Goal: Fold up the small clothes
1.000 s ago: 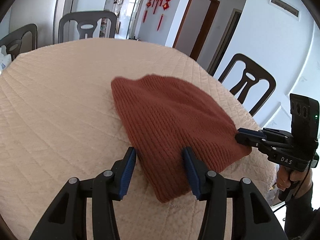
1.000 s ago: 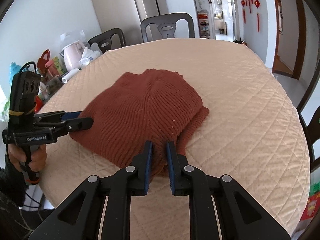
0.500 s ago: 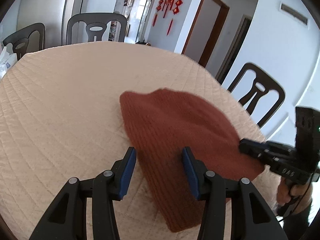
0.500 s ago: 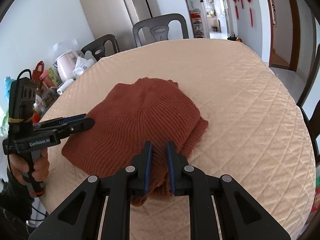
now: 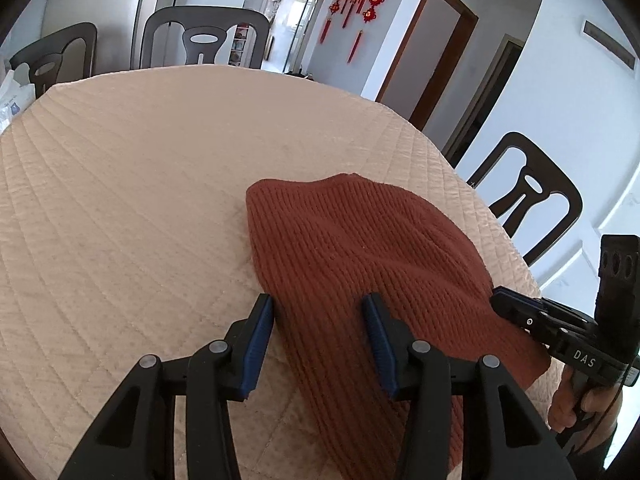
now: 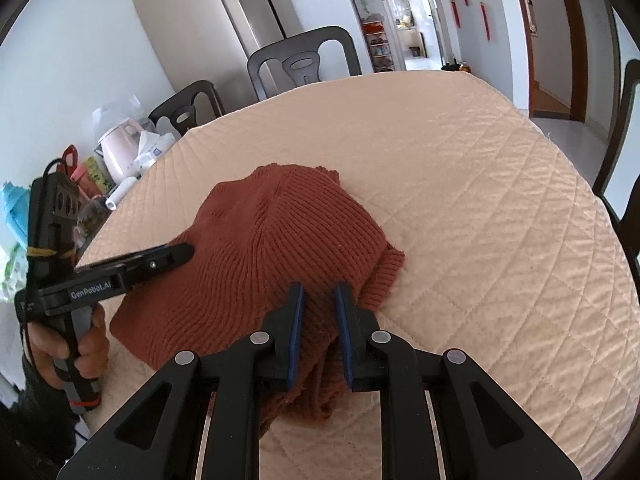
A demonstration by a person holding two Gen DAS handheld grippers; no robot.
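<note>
A rust-red knitted garment [image 5: 360, 264] lies on the beige quilted table cover [image 5: 120, 200], and its near hem reaches the table's near edge. My left gripper [image 5: 318, 304] is open. It hovers over the garment's left border, and its pads press on nothing. My right gripper [image 6: 320, 292] has a bunched fold of the garment [image 6: 280, 240] between its blue pads while its jaws are opening. From the right wrist view, the left gripper [image 6: 184, 252] points in over the knit from the left. The left wrist view shows the right gripper [image 5: 500, 304] at the garment's right corner.
Dark chairs [image 5: 204, 40] stand around the table, one of them [image 5: 528, 196] close on the right. A pink kettle [image 6: 120, 152] and clutter sit past the table's left edge. A person's hand [image 6: 60, 352] holds the left gripper's handle.
The garment has slid toward the near edge of the table along with both grippers. The right jaws stand slightly wider apart than before.
</note>
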